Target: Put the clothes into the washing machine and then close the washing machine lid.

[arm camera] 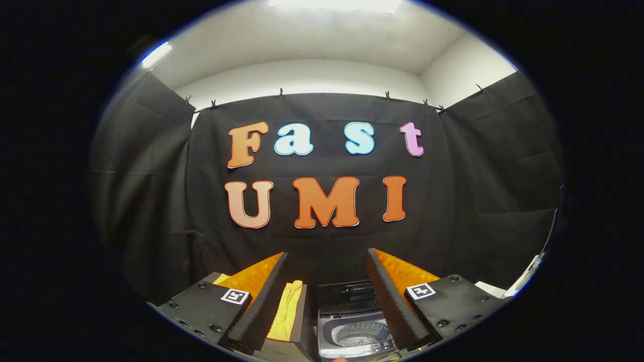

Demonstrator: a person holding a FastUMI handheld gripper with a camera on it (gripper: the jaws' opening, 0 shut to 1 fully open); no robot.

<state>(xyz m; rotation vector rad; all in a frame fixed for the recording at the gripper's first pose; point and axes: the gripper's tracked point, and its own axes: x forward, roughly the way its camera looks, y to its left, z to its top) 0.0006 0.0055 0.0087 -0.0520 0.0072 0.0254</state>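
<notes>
Black-draped booth; lower centre, open washing machine (354, 332). Lower left, yellow cloth (288, 311): likely soft, light; pinch a bunched fold. Gripper (327, 281) fingers spread, empty.

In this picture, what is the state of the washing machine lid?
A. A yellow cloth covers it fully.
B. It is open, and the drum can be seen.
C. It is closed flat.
B: the lid stands raised behind the washing machine, whose metal drum shows between the fingers of the open gripper.
</notes>
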